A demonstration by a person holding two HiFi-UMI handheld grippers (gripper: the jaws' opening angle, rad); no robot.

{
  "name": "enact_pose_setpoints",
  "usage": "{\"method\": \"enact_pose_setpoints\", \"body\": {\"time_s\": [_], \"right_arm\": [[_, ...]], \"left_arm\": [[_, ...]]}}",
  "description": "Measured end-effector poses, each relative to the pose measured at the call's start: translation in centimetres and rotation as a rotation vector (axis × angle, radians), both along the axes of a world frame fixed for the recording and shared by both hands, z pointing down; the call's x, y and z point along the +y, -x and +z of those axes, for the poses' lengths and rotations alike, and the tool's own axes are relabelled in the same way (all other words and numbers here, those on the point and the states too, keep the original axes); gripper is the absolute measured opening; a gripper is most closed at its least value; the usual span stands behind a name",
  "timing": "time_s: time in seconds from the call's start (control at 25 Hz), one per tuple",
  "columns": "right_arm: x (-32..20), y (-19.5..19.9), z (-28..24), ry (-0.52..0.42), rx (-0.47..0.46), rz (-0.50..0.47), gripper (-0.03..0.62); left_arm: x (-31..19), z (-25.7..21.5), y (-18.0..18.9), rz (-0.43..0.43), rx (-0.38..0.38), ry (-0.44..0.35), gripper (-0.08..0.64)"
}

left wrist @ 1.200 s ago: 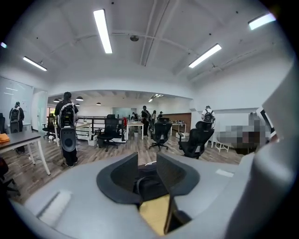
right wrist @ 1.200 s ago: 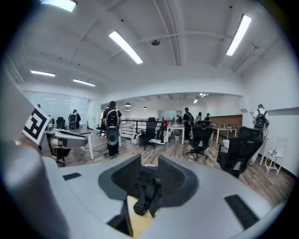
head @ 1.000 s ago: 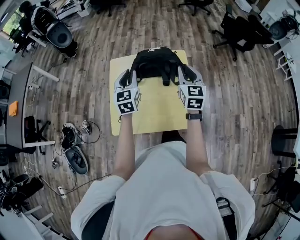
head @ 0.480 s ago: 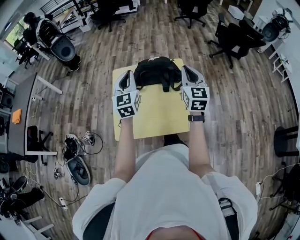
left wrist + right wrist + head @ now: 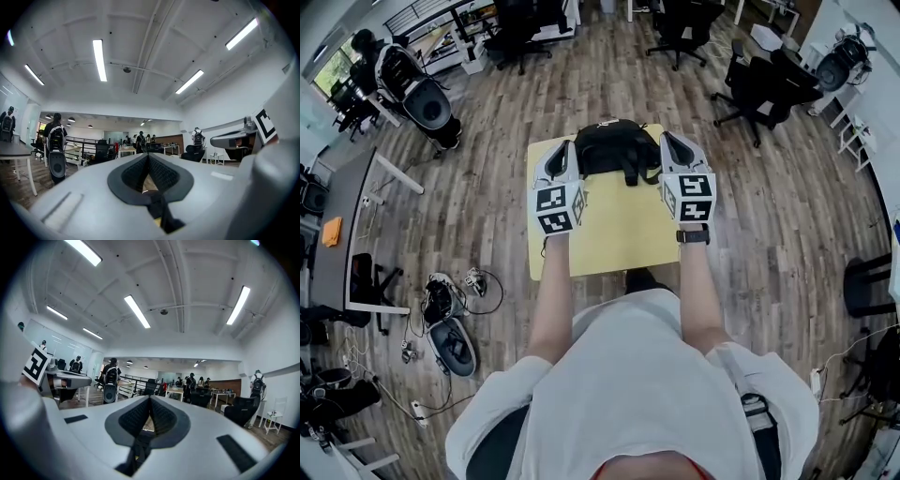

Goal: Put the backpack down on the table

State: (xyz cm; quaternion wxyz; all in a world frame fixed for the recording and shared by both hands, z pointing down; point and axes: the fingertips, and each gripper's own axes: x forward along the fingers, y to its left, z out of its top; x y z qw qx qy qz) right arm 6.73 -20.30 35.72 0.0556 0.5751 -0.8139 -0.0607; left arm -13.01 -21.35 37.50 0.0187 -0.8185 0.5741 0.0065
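Note:
A black backpack (image 5: 614, 145) sits at the far end of the yellow table (image 5: 609, 234). My left gripper (image 5: 562, 155) is at its left side and my right gripper (image 5: 671, 145) at its right side, both pointing level. In the left gripper view the left gripper (image 5: 148, 157) is shut, with a black strap (image 5: 158, 213) hanging from its pads. The right gripper (image 5: 150, 399) is likewise shut on a black strap (image 5: 136, 455). The backpack's body is hidden in both gripper views.
Black office chairs (image 5: 759, 80) stand on the wood floor at the back right. A grey desk (image 5: 342, 234) and floor clutter with cables (image 5: 450, 300) lie to the left. People and desks (image 5: 136, 145) fill the far room.
Both grippers have closed on the backpack's straps and risen a little at its sides. The backpack's top looks slightly pulled up between them.

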Motion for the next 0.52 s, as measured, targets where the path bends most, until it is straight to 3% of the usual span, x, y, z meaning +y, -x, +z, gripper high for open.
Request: {"method": "enact_pose_setpoints", "body": {"time_s": [0.52], "right_arm": [[0.9, 1.4, 0.0, -0.005, 0.052, -0.003, 0.012]], "left_arm": [[0.7, 0.7, -1.2, 0.091, -0.004, 0.017, 0.011]]}}
